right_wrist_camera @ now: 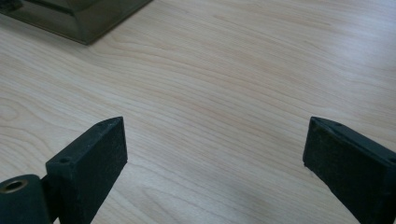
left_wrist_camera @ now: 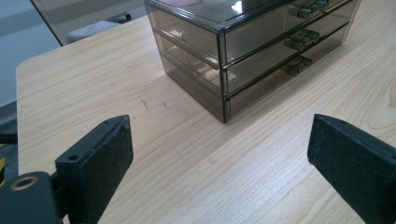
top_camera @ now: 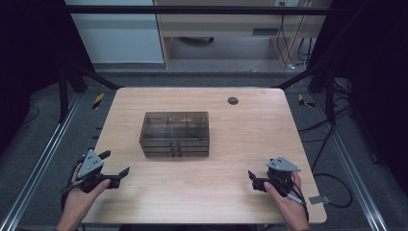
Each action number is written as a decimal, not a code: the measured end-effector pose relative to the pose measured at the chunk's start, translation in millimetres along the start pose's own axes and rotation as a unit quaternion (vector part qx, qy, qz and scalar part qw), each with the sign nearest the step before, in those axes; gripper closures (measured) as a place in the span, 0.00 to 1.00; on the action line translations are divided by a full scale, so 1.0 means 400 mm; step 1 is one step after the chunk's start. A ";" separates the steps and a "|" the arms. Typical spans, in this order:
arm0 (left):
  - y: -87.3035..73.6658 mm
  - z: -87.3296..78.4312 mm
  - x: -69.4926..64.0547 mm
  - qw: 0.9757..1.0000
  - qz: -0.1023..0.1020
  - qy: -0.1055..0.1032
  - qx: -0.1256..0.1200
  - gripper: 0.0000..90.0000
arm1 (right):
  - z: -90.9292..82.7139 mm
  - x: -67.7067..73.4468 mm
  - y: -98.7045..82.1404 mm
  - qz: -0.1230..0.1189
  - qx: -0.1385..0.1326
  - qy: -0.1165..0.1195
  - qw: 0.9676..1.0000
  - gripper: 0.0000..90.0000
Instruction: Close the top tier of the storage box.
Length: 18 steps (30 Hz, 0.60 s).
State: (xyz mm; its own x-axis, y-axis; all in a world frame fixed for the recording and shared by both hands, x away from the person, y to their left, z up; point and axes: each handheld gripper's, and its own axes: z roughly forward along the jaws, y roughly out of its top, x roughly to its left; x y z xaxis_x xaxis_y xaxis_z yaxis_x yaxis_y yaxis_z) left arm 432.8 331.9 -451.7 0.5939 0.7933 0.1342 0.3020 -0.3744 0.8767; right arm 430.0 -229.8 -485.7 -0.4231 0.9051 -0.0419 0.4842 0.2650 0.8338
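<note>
Pale wooden table: your smoky drawer box lies long side across, handles facing you; the left gripper view reveals three stacked drawers. Left gripper and right gripper both gape, holding nothing.

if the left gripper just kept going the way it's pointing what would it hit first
Most likely the smoky clear drawer box. The left gripper is open with nothing between its jaws, and bare table lies ahead up to the box's near corner. Depth is uncertain; angled downward, it might touch the tabletop first.

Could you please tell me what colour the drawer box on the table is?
Smoky translucent brown drawer box, clearest in the left gripper view.
</note>
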 end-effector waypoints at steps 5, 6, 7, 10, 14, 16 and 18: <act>-0.006 0.007 0.010 1.000 -0.011 0.007 -0.002 0.08 | 0.001 -0.025 -0.015 0.007 0.000 -0.015 1.000 0.08; -0.007 0.010 0.012 1.000 -0.013 0.009 -0.003 0.08 | 0.000 -0.028 -0.017 0.009 0.000 -0.016 1.000 0.08; -0.007 0.011 0.014 1.000 -0.013 0.010 -0.003 0.08 | 0.001 -0.035 -0.022 0.009 -0.001 -0.020 1.000 0.08; -0.010 0.015 0.016 1.000 -0.014 0.015 -0.005 0.08 | 0.002 -0.045 -0.030 0.011 -0.002 -0.025 1.000 0.08; -0.016 0.022 0.020 1.000 -0.011 0.025 -0.014 0.08 | 0.002 -0.058 -0.041 0.013 -0.003 -0.028 0.999 0.08; -0.019 0.027 0.023 0.999 -0.011 0.027 -0.018 0.08 | 0.003 -0.067 -0.047 0.015 -0.008 -0.031 0.999 0.08; -0.022 0.030 0.027 0.999 -0.010 0.029 -0.021 0.08 | 0.003 -0.072 -0.049 0.020 -0.013 -0.030 0.999 0.08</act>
State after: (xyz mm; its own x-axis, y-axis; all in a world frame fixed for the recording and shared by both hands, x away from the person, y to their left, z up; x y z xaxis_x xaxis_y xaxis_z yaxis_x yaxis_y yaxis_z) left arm 445.6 338.0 -463.4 0.5441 0.8269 0.1421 0.2814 -0.3394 0.8976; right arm 433.4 -260.6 -501.4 -0.3557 0.9337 -0.0402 0.4802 0.2196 0.8492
